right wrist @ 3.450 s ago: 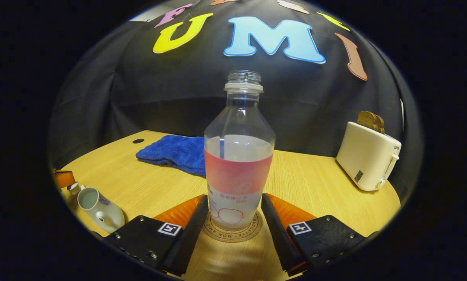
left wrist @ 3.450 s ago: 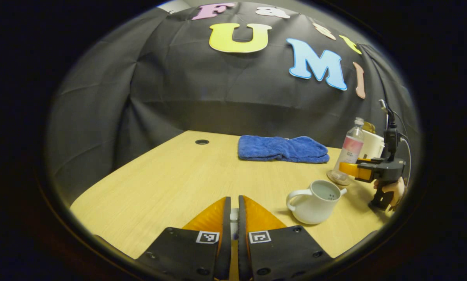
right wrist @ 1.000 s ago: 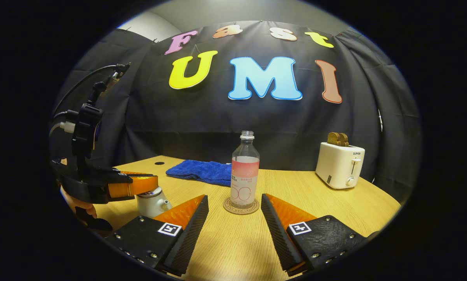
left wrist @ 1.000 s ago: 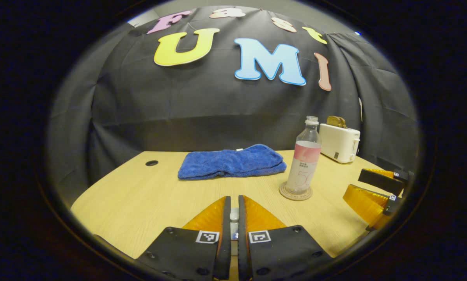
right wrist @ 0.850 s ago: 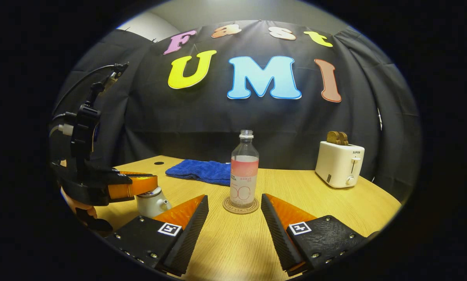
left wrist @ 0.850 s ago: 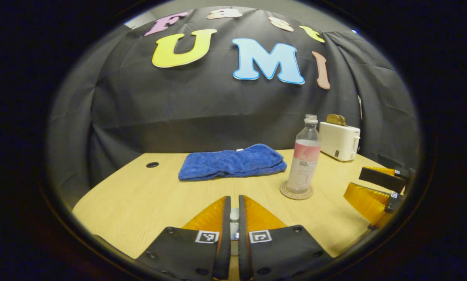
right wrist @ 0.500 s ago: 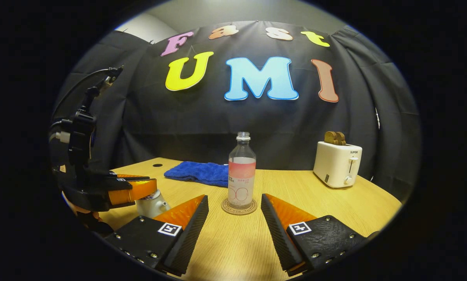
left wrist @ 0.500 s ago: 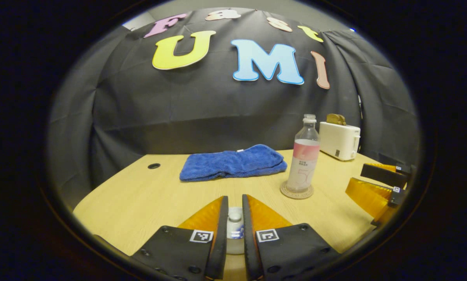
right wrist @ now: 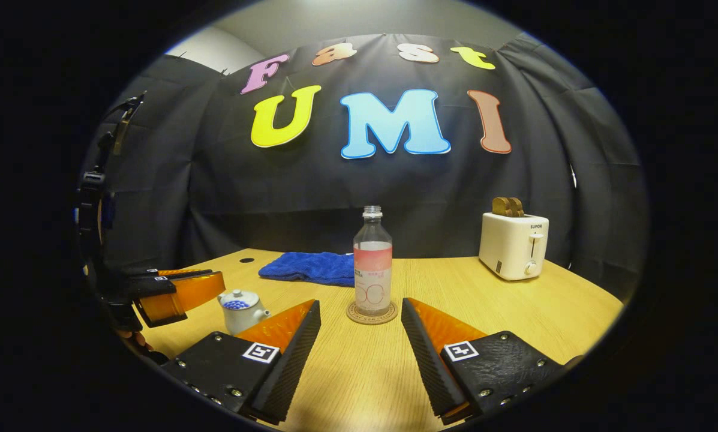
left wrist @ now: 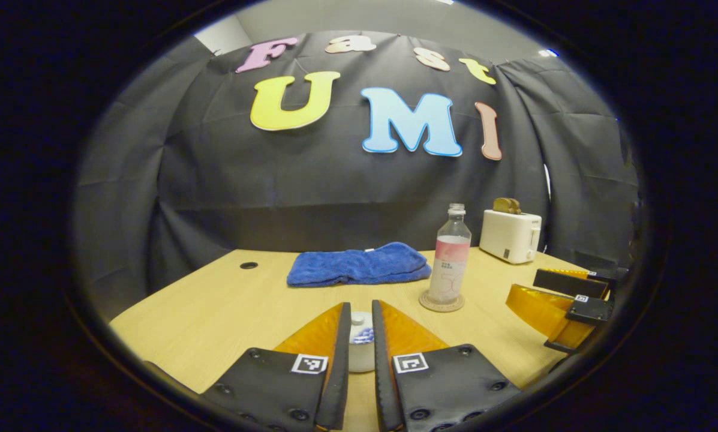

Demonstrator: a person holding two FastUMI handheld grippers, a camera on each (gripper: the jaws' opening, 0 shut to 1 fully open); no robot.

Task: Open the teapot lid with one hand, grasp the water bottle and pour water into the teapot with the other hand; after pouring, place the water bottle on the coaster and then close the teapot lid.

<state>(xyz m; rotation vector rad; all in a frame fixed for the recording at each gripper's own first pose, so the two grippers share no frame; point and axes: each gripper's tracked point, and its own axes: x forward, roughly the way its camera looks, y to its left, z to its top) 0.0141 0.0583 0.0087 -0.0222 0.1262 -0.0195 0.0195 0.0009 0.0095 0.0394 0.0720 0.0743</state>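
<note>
While right gripper gapes empty, left gripper narrowly parted, clear of teapot.

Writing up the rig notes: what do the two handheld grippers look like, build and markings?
The right gripper and left gripper share one build: two wedge-shaped fingers tapering forward, ribbed on the inner faces, mounted on black blocks with visible screw heads. Each block carries a small square black-and-white fiducial tag. In the right gripper view, black hardware with a thin cable rises above the left gripper.

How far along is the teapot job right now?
It looks finished. The water bottle stands on the coaster, and the lid sits on the teapot. The left gripper and right gripper are both open, holding nothing. Nothing appears left.
</note>
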